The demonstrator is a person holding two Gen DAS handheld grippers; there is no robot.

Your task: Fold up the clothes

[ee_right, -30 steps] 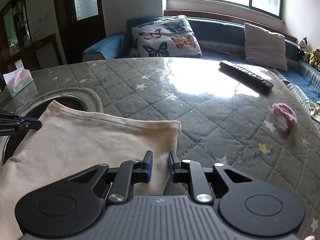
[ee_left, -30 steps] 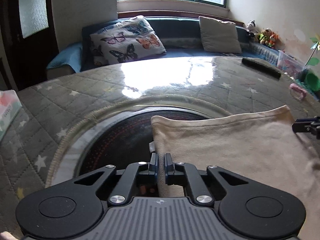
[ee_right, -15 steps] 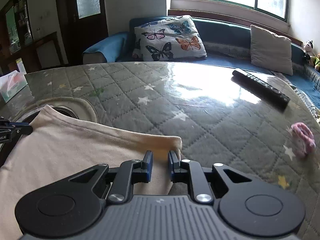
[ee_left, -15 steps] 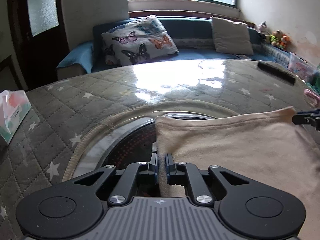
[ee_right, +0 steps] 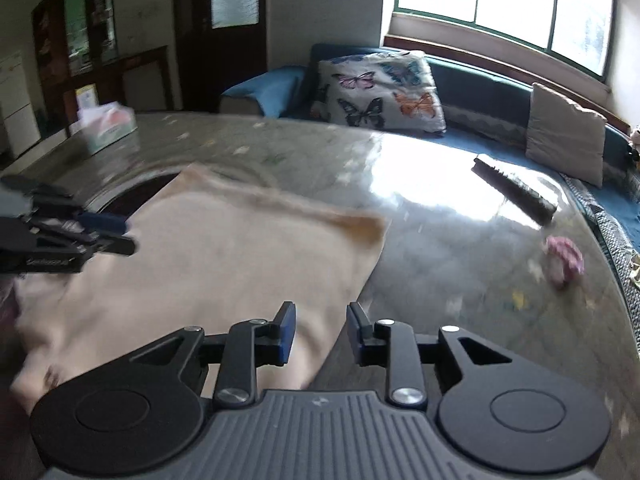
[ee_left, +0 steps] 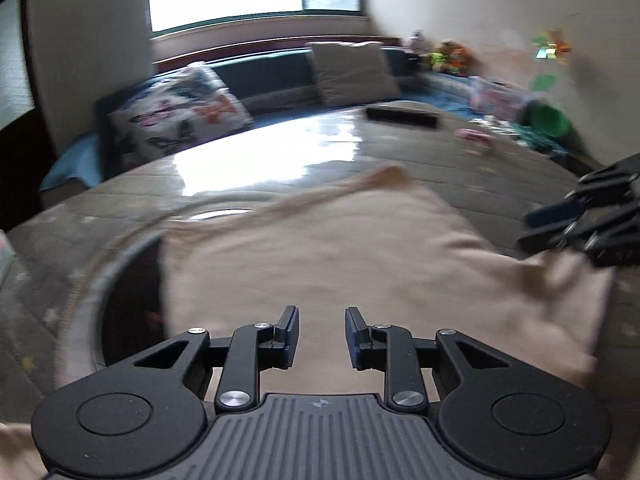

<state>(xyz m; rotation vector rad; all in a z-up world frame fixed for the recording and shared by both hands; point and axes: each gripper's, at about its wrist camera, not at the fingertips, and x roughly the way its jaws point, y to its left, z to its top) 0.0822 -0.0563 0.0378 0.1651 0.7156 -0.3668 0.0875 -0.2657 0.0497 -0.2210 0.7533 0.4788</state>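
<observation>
A beige garment lies folded flat on the quilted table top; in the right wrist view the same garment fills the lower left. My left gripper hovers above its near edge, jaws opening, nothing between the pads. My right gripper hangs over the garment's right edge, jaws also opening, free of the cloth. Each gripper shows in the other's view: the right gripper at the right edge, the left gripper at the left edge. Both views are motion-blurred.
A black remote and a small pink object lie on the table to the right. A tissue box stands far left. A dark round inset shows left of the garment. A sofa with cushions runs behind.
Both grippers let go of the garment's edge, opened, and drew back and up. The cloth now lies loose on the table.
</observation>
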